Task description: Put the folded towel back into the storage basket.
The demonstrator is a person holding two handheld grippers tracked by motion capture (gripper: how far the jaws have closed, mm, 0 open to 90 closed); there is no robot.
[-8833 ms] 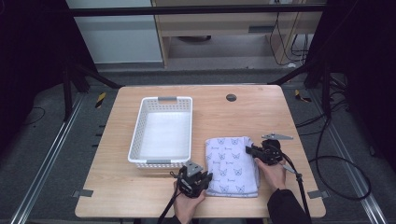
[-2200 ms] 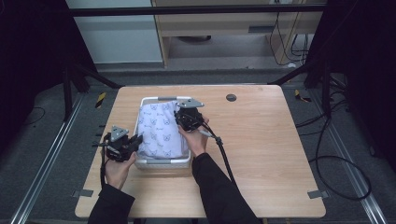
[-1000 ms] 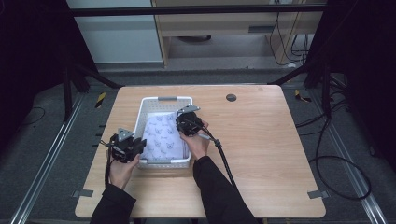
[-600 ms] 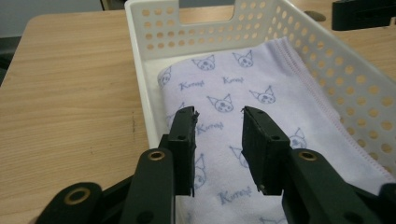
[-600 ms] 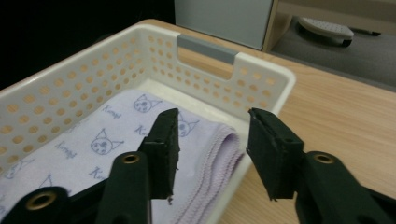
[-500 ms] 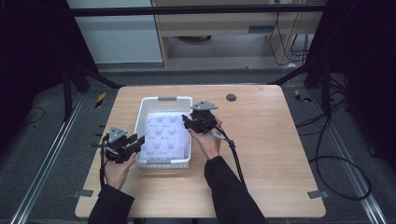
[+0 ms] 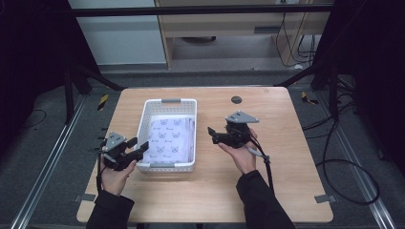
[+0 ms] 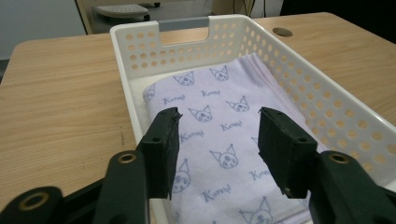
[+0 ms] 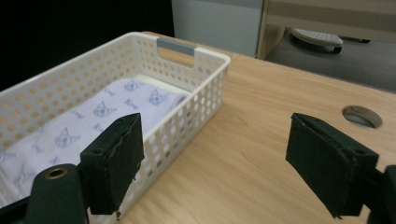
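From above I see the folded cloth (image 7: pixel 169 138) lying in the white basket (image 7: pixel 166 164), my left gripper (image 7: pixel 136 150) at its near-left corner, my right gripper (image 7: pixel 213 135) just right; each gripper view shows jaws just opened, empty.

A white perforated basket (image 7: pixel 165 165) with a grey handle strip is seen on a light wood-grain table (image 7: pixel 286 186). Inside it, a pale lilac cloth (image 7: pixel 171 140) printed with small blue-grey cat faces and script is laid. Both grippers are fitted with black jaws, topped by grey plates
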